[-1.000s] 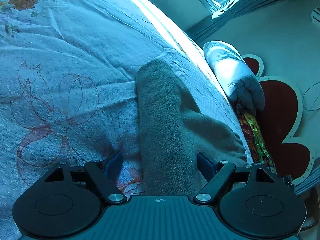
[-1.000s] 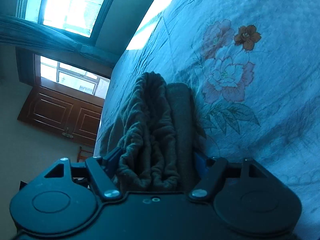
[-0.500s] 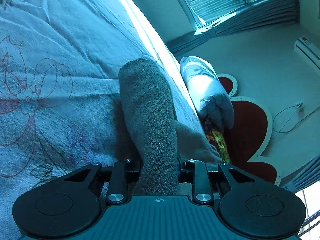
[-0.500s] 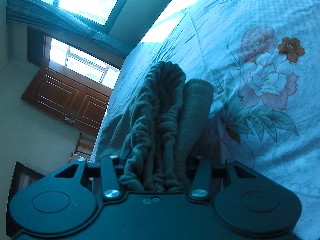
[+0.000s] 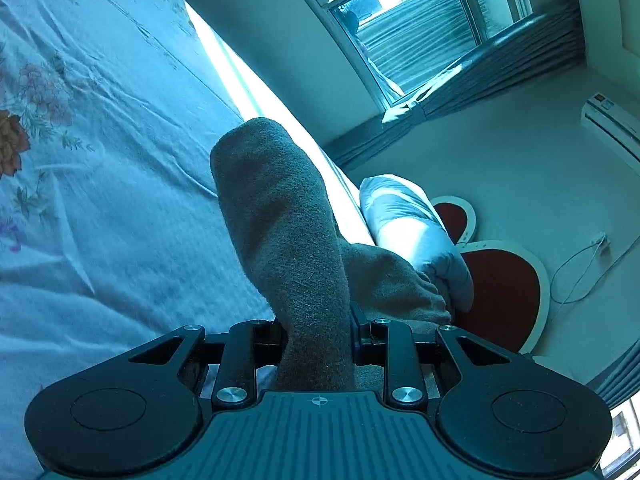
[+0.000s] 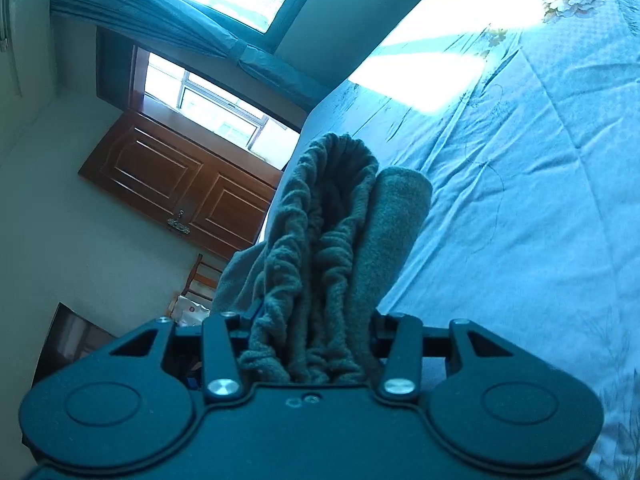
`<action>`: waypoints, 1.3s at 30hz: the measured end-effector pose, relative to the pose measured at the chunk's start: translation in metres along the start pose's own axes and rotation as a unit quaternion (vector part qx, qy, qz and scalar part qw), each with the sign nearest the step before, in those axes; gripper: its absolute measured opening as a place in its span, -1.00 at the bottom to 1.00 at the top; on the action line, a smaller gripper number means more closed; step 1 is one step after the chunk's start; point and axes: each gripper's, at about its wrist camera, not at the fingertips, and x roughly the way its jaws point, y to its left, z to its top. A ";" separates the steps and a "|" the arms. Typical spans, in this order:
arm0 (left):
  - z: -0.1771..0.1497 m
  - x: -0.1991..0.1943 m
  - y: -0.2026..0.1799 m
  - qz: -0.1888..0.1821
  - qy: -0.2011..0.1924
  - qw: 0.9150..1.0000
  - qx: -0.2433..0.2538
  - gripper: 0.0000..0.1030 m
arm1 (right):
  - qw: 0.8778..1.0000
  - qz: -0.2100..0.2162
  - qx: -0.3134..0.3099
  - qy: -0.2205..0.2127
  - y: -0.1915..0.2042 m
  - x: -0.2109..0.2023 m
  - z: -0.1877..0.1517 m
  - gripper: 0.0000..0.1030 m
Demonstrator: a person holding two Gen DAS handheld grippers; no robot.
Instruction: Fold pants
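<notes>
The grey fleece pants (image 5: 280, 220) are held up off the floral bed sheet (image 5: 100, 160). My left gripper (image 5: 318, 332) is shut on a smooth folded leg end of the pants, which sticks up past the jaws. My right gripper (image 6: 312, 336) is shut on the gathered elastic waistband (image 6: 332, 232) and a fold beside it. The fingertips of both grippers are hidden in the cloth. More of the pants hangs below and behind each gripper.
A pale pillow (image 5: 412, 232) and a red flower-shaped headboard (image 5: 504, 292) stand at the bed's right end. Windows with curtains (image 6: 160, 12), a wooden door (image 6: 176, 184) and a chair (image 6: 200, 280) lie beyond the bed (image 6: 540, 200).
Both grippers went from open around the cloth to shut on it, then lifted the pants up off the sheet and tilted the views toward the walls and windows.
</notes>
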 end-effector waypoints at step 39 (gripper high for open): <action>-0.120 -0.138 -0.015 0.312 -0.074 0.940 0.118 1.00 | 0.942 -0.278 -0.180 -0.059 0.049 -0.106 -0.119 0.89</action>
